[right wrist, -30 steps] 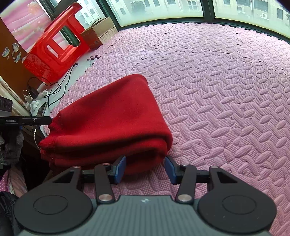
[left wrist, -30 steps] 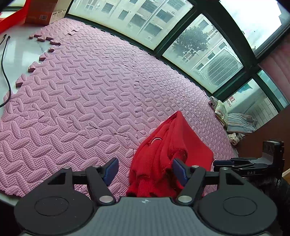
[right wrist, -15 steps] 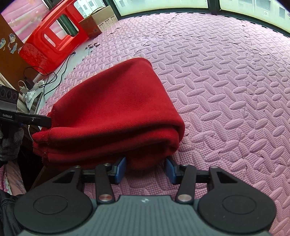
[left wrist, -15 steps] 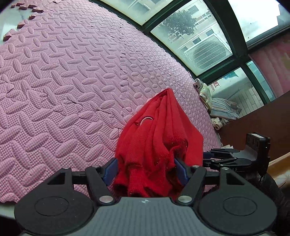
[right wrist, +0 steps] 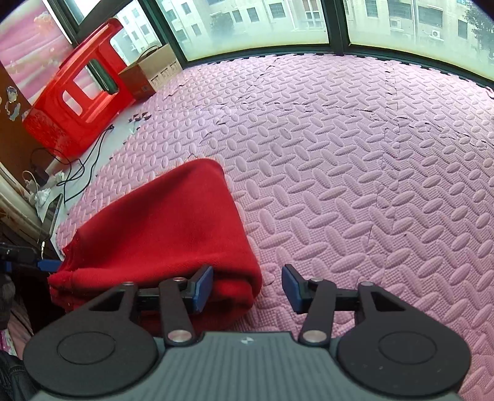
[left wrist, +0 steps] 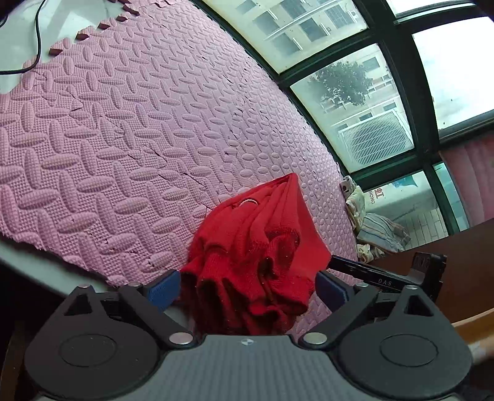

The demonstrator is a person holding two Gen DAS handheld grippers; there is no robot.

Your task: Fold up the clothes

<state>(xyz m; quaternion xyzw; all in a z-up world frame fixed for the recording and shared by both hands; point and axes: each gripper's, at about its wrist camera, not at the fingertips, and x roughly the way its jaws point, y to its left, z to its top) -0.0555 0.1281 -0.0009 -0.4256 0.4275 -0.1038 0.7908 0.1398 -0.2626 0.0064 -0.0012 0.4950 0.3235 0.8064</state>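
Red folded sweater (left wrist: 256, 256) lies between the left gripper's (left wrist: 247, 288) just-spread, released jaws. Right gripper (right wrist: 247, 288), at 3 o'clock of its corner, gapes free too. Snagged knit could undo the fold.

"DAS" printed on the black tool arm (left wrist: 383, 279) at 4 o'clock, left wrist view. "HONG" partly readable on a sign (left wrist: 375, 196) outside the window, 3 o'clock.

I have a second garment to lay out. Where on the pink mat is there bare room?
The pink foam mat is bare from the folded red sweater across to the windows, ahead and to the right. It is crowded near the red stool, the cardboard box and the cables.
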